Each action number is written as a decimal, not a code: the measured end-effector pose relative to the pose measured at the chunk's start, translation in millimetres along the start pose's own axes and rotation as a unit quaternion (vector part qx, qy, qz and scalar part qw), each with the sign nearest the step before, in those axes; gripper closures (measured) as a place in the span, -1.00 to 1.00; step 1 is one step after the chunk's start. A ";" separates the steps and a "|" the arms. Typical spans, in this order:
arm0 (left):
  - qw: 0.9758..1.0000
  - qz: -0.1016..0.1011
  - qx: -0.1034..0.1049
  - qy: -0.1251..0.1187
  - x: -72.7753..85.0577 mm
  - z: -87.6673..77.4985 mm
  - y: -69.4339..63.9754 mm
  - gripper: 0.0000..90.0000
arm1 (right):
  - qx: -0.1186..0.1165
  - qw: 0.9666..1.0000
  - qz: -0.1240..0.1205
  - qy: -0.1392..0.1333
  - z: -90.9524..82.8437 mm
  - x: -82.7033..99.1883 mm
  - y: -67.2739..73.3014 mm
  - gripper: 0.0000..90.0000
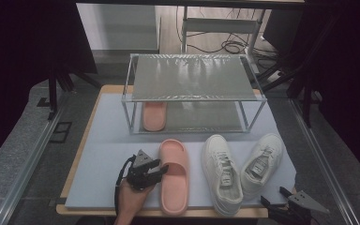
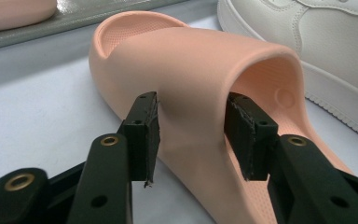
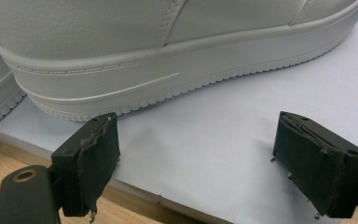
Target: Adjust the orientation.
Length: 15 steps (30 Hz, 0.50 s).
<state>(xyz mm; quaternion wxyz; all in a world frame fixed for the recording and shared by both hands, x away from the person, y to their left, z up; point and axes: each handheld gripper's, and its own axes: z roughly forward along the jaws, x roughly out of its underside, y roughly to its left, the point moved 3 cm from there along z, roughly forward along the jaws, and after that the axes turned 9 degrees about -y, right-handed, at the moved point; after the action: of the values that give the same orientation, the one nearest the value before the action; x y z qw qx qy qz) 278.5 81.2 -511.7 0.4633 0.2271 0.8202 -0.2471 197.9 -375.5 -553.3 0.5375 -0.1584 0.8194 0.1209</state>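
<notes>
A pink slipper (image 1: 173,176) lies on the pale mat, toe toward the rack. My left gripper (image 1: 161,169) comes at it from the left, held by a hand, and is shut on the slipper's strap. In the left gripper view the strap wall (image 2: 191,70) sits between the pads, one pad outside and one inside the opening, and the strap dents at the outer pad. A second pink slipper (image 1: 154,115) rests on the rack's lower shelf. My right gripper (image 1: 273,196) stands open at the table's front right, just off the heel of a white sneaker (image 3: 144,46), with nothing between its jaws.
Two white sneakers (image 1: 222,173) (image 1: 262,161) lie side by side to the right of the slipper. A two-level metal rack (image 1: 192,75) stands at the back of the mat (image 1: 108,154). The wooden table edge (image 1: 75,164) frames the mat on the left and front.
</notes>
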 end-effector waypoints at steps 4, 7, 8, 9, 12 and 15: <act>1.000 -0.010 0.002 0.000 -0.9 -1.1 1.8 0.33 | 0.000 1.000 0.000 0.000 0.0 0.0 -0.1 -0.69; 1.000 -0.015 0.003 0.001 -1.8 -2.8 1.5 0.39 | -0.001 1.000 0.001 0.000 -0.1 0.0 -0.2 -0.69; 1.000 -0.014 0.002 0.001 -2.4 -3.3 1.5 0.41 | 0.000 1.000 0.000 0.000 0.0 0.0 -0.1 -0.69; 1.000 -0.013 0.002 0.001 -3.0 -3.6 1.5 0.43 | 0.000 1.000 0.000 0.000 0.0 0.0 0.0 -0.69; 1.000 -0.010 0.000 0.004 -5.4 -4.7 1.4 0.49 | 0.000 1.000 0.000 0.000 0.1 0.0 0.1 -0.69; 1.000 -0.009 -0.001 0.005 -7.6 -4.8 1.3 0.52 | 0.000 1.000 0.000 0.000 0.0 0.0 0.0 -0.69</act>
<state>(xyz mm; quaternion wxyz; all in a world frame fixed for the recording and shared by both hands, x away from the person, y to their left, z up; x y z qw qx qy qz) 279.8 84.1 -503.2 0.4572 0.2204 0.8247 -0.2495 198.0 -375.5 -553.3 0.5376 -0.1584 0.8193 0.1211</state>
